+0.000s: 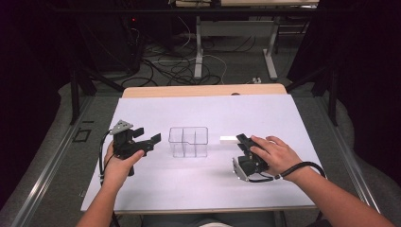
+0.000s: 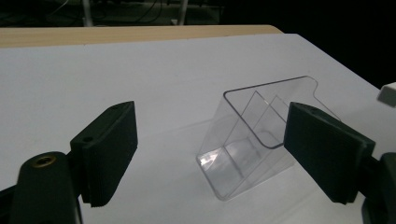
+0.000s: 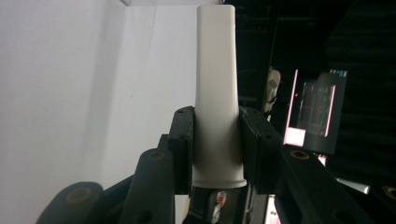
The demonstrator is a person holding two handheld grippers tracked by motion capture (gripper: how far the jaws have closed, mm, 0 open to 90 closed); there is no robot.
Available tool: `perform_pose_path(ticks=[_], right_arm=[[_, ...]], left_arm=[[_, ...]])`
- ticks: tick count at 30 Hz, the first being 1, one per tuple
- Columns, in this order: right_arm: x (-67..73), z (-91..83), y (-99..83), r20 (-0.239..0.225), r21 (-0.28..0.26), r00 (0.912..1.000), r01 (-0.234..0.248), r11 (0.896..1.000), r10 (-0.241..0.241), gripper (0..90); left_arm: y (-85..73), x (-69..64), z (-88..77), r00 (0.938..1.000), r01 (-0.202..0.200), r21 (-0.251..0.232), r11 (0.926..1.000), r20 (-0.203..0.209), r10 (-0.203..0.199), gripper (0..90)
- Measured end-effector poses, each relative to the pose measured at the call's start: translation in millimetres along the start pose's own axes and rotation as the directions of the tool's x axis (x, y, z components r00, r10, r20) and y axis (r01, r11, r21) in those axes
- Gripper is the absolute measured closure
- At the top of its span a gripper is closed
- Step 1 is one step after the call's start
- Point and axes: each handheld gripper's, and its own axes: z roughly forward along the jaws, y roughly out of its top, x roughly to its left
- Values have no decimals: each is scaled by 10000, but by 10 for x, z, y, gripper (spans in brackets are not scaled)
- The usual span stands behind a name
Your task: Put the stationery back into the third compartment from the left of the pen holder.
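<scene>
On the white surface [image 1: 203, 184], the clear divided container [image 1: 188, 141] stands at centre. At its nine o'clock the left hand-held gripper [image 1: 144, 138] is held level, pointing at it with jaws spread and nothing between them. At three o'clock the right hand [image 1: 279, 153] lies palm-down over the right hand-held gripper [image 1: 242, 138], its jaws clamped on a white block [image 1: 228, 139] pointing toward the container.
</scene>
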Motion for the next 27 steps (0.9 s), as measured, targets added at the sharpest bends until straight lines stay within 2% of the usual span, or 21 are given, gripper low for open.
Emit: perform_pose_path(ticks=[1,2,4,5,6,8,9,11,13,16,18,19,22,25,26,27], right_arm=[[4,-13,9,64,-53,9997,215,9998,-214,674],[-6,-23,23,-117,-95,9989,442,9990,-444,673],[-6,-47,49,-4,-369,9980,631,9973,-632,674],[8,-65,67,-42,-407,9987,505,9979,-507,674],[-17,-81,95,-265,-418,9966,771,9961,-783,674],[-7,-108,143,-311,-568,9961,810,9951,-829,674],[-7,-125,169,-361,-640,9959,799,9947,-823,674],[-8,-137,220,-296,-875,9932,1095,9901,-1125,674],[10,-145,262,-365,-962,9933,1057,9897,-1096,674],[13,-140,316,-444,-1109,9895,1323,9850,-1379,674],[31,-129,339,-492,-1178,9901,1251,9851,-1316,673],[26,-125,354,-467,-1251,9876,1432,9817,-1500,673],[52,-130,390,-575,-1297,9868,1431,9812,-1515,673],[83,-134,433,-668,-1422,9842,1533,9779,-1640,673],[79,-136,452,-735,-1481,9808,1683,9745,-1806,673],[109,-143,458,-777,-1399,9850,1421,9799,-1539,673]], left_arm=[[9,-13,-4,9999,-86,-1,10000,51,86,185],[15,-30,-8,9998,-186,46,9998,95,186,190],[21,-72,-4,9992,-337,90,9994,196,336,204],[24,-97,0,9989,-400,120,9991,256,397,221],[32,-116,1,9980,-556,193,9983,326,549,240],[45,-160,9,9950,-891,256,9957,472,878,264],[53,-183,14,9920,-1162,326,9927,540,1143,277],[63,-245,27,9854,-1534,513,9868,821,1489,291],[64,-318,45,9772,-1945,581,9792,985,1882,301],[57,-425,67,9624,-2458,663,9670,1359,2353,311],[52,-495,80,9504,-2785,698,9579,1635,2644,321],[43,-534,90,9477,-2840,668,9565,1712,2694,321],[35,-629,108,9345,-3140,813,9459,2024,2928,321],[19,-719,134,9261,-3298,946,9393,2254,3025,322],[13,-743,148,9225,-3346,969,9374,2369,3049,328],[9,-766,161,9187,-3393,1088,9344,2517,3043,335]])
